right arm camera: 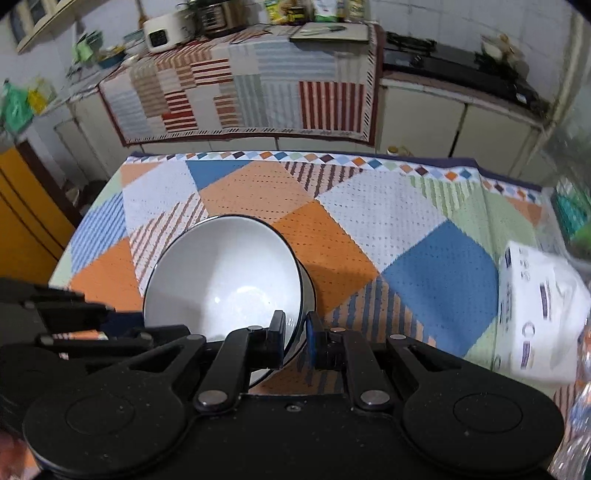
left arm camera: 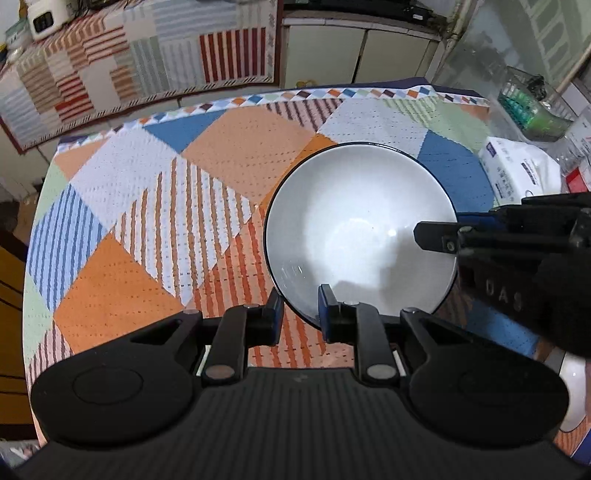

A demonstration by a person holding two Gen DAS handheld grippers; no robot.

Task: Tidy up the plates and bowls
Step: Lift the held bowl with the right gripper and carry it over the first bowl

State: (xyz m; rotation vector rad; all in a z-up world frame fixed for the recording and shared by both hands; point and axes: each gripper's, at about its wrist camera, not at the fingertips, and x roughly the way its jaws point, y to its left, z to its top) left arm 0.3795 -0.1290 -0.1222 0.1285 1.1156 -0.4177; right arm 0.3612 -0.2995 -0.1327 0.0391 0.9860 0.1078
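Observation:
A white bowl (left arm camera: 354, 229) with a thin dark rim is above the patterned tablecloth (left arm camera: 147, 206). My left gripper (left arm camera: 301, 314) straddles its near rim, one finger inside and one outside, with a small gap showing. My right gripper (left arm camera: 436, 234) reaches in from the right and is shut on the bowl's right rim. In the right wrist view the bowl (right arm camera: 221, 280) is tilted, and the right gripper (right arm camera: 295, 334) pinches its wall. The left gripper's body (right arm camera: 55, 314) shows at the left edge there.
A white tissue pack (left arm camera: 517, 170) lies at the table's right side, also in the right wrist view (right arm camera: 539, 314). Part of another white dish (left arm camera: 572, 391) shows at the lower right. A counter with a striped cloth (right arm camera: 240, 88) and a rice cooker (right arm camera: 166, 31) stands behind.

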